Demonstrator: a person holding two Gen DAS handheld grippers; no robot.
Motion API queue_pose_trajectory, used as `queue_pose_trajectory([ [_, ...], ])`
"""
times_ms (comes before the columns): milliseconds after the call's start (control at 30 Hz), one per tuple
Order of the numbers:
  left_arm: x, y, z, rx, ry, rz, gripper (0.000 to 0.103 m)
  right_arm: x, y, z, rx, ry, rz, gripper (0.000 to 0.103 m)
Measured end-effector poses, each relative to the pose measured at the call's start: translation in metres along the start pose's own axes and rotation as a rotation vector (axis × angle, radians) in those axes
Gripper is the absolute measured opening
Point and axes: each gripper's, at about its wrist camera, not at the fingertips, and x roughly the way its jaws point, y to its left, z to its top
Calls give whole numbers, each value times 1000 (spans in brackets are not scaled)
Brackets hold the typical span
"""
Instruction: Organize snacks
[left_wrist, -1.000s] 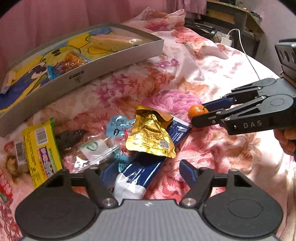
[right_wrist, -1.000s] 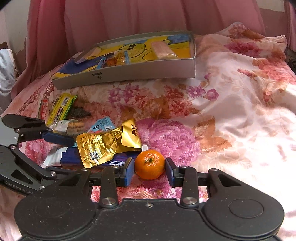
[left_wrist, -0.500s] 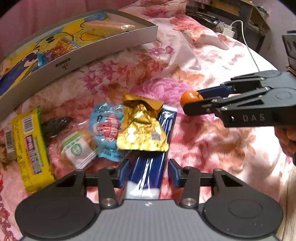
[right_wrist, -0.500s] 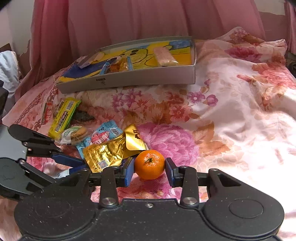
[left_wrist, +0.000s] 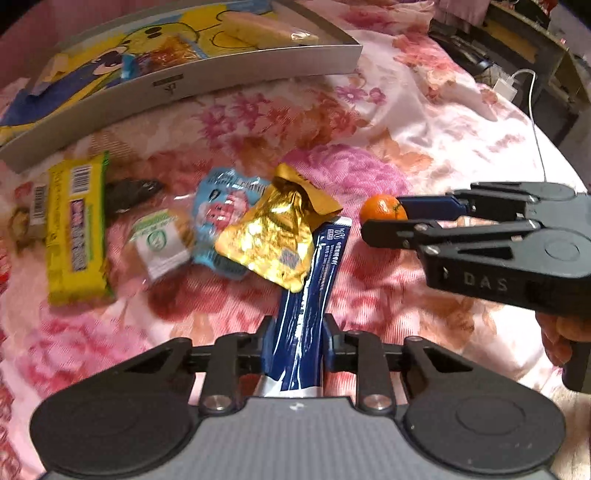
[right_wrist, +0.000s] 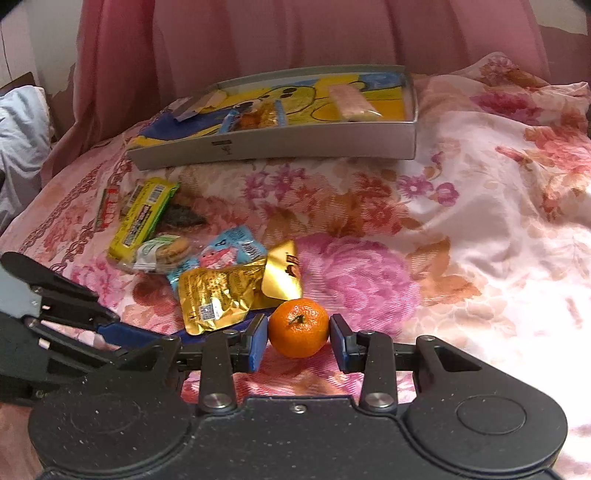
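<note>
My left gripper (left_wrist: 295, 341) has its fingers pressed on the near end of the blue packet (left_wrist: 308, 295), which lies on the flowered bedspread (left_wrist: 424, 122) with its far end under the gold pouch (left_wrist: 275, 240). My right gripper (right_wrist: 298, 341) brackets the orange (right_wrist: 298, 328), its fingers touching or just beside it; I cannot tell which. Left of the pouch lie a light blue packet (left_wrist: 221, 201), a biscuit packet (left_wrist: 160, 240) and a yellow bar (left_wrist: 75, 229). The grey box (right_wrist: 280, 142) sits far off, holding a few snacks.
</note>
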Motion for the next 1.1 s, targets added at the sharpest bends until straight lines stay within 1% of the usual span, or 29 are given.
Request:
queue_pose_trajectory([
  [133, -9, -5, -4, 9, 31, 7, 27, 0, 7, -1, -16, 9, 23, 39],
  [200, -13, -8, -6, 13, 39, 24, 27, -2, 10, -3, -29, 9, 33, 39],
  [367, -24, -14, -8, 13, 76, 48, 26, -7, 14, -3, -30, -14, 54, 39],
  [567, -41, -21, -11, 12, 111, 38, 26, -13, 9, -1, -5, -43, 57, 39],
  [733, -52, -21, -16, -14, 132, 15, 26, -22, 7, -1, 7, -75, 53, 39],
  [800, -58, -21, -18, -8, 123, 16, 26, -25, 7, -1, 7, -86, 50, 39],
  [867, -68, -24, -21, 21, 91, 21, 25, -28, 7, 0, 9, -107, 55, 39],
  [967, -80, -28, -20, 45, 61, 45, 25, -34, 7, 2, 14, -160, 74, 39],
  [1100, -91, -33, -20, 80, 35, 113, 24, -40, 11, 5, -10, -225, 65, 39],
])
